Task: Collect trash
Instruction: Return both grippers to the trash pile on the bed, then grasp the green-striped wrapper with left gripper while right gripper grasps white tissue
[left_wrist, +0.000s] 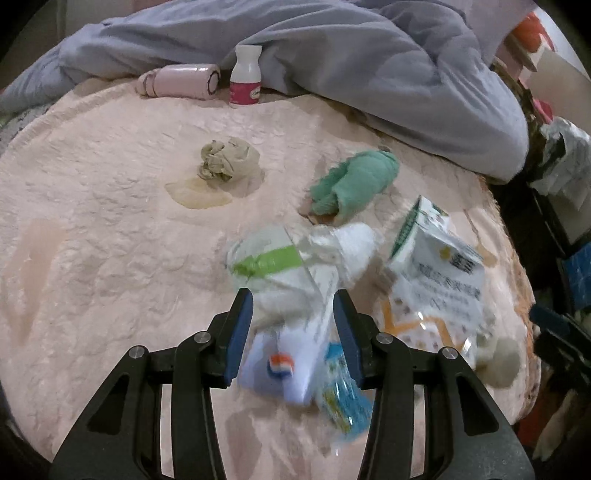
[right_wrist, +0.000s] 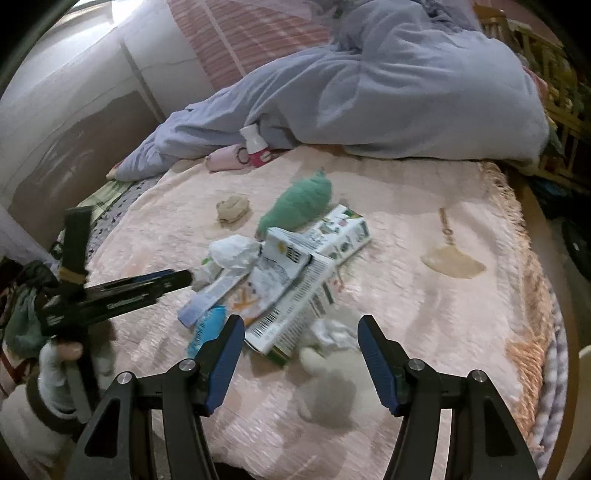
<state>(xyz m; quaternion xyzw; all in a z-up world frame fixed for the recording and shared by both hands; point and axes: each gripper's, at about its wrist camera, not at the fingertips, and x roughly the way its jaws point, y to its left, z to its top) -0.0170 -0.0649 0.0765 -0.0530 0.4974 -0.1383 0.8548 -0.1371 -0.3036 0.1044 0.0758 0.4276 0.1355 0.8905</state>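
Observation:
A heap of trash lies on the pink bedspread (left_wrist: 110, 221): a flattened white-green carton (right_wrist: 295, 295), a toothpaste box (left_wrist: 303, 350), a blue wrapper (left_wrist: 343, 391), a crumpled plastic bottle with a green band (left_wrist: 273, 262) and white tissue (right_wrist: 232, 251). My left gripper (left_wrist: 293, 317) is open, its jaws on either side of the toothpaste box and bottle. It shows from the side in the right wrist view (right_wrist: 184, 275). My right gripper (right_wrist: 301, 334) is open just above the carton's near end and a white wad (right_wrist: 328, 332).
A beige rolled sock (left_wrist: 229, 160) and a green rolled cloth (left_wrist: 354, 181) lie beyond the heap. A pink roll (left_wrist: 181, 81) and a white bottle with a pink label (left_wrist: 245, 75) stand against the lavender quilt (left_wrist: 332, 55). The bed edge (right_wrist: 535, 277) runs at right.

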